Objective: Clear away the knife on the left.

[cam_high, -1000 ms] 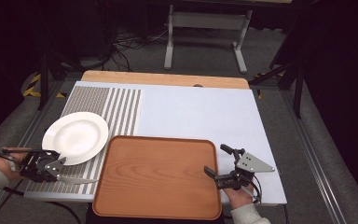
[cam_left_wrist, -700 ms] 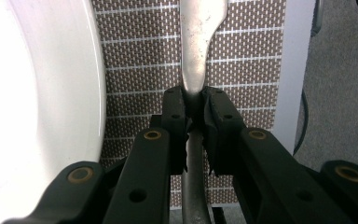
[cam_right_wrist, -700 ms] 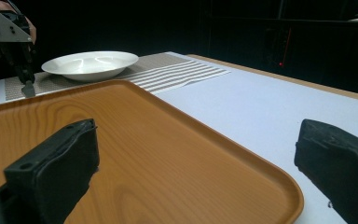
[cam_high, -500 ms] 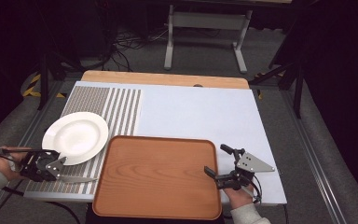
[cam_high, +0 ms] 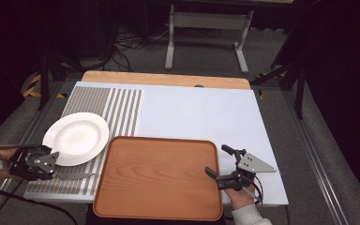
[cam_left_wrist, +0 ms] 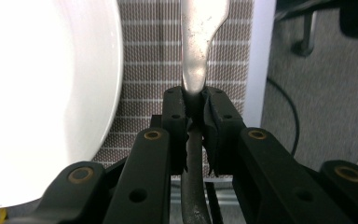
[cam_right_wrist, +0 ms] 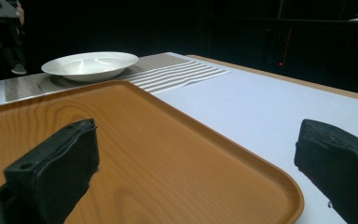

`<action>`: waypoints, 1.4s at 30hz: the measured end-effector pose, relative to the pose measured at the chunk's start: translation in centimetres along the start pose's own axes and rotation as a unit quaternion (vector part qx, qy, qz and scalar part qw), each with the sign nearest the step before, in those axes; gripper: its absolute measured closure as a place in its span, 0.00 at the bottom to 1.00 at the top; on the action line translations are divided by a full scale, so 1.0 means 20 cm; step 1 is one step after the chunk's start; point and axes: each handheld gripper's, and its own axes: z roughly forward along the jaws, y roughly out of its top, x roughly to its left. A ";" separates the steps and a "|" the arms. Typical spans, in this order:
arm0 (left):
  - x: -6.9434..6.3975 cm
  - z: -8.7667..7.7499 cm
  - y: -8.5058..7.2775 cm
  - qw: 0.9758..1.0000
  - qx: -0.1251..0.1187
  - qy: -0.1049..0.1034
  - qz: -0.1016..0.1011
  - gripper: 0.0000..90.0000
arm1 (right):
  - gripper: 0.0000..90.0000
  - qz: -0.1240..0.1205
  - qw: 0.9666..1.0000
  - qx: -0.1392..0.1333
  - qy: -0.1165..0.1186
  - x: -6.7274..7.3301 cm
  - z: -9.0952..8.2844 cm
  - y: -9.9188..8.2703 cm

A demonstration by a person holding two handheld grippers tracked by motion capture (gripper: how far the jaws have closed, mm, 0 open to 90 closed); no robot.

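At the left edge of the high view, the left gripper [cam_high: 51,165] pinches a metal knife [cam_high: 75,176] by its handle, jaws pressed tight on it in the left gripper view, with the blade [cam_left_wrist: 200,42] running ahead over the striped placemat [cam_high: 122,108]. Compared with a second ago, this gripper and the knife sit a little higher off the placemat, close to the near rim of the white plate [cam_high: 77,138], which has not shifted. To the right, the wooden tray [cam_high: 159,178] lies in the same spot at the table's near edge. Farther right, the right gripper [cam_high: 225,164] holds its place at the tray's right rim, its jaws spread wide with nothing between them, one over the tray and one over the white table surface [cam_high: 206,112].
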 end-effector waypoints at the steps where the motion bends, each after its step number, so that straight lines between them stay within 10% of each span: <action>1: 0.00 0.00 0.00 1.000 0.000 0.000 0.000 0.89 | 0.01 0.000 1.000 -0.001 0.000 0.00 0.00 0.00; 16: 0.01 -0.15 0.07 0.992 -0.092 -0.016 -0.085 0.89 | 0.01 0.002 1.000 -0.003 -0.002 0.00 -0.01 0.00; 24: 0.04 -0.17 0.11 0.978 -0.120 -0.036 -0.167 0.89 | 0.01 0.002 1.000 -0.005 -0.003 0.00 -0.01 0.01; 27: 0.06 -0.19 0.13 0.967 -0.133 -0.046 -0.214 0.89 | 0.01 0.001 1.000 -0.006 -0.002 0.00 -0.01 0.01; 29: 0.06 -0.19 0.14 0.965 -0.137 -0.043 -0.222 0.89 | 0.01 0.001 1.000 -0.007 -0.002 0.00 -0.02 0.01; 31: 0.07 -0.21 0.15 0.957 -0.153 -0.052 -0.243 0.89 | 0.01 0.001 1.000 -0.008 -0.003 -0.01 -0.02 0.01; 42: 0.09 -0.24 0.22 0.931 -0.167 -0.072 -0.315 0.89 | 0.01 -0.001 1.000 -0.010 -0.004 0.00 -0.03 0.02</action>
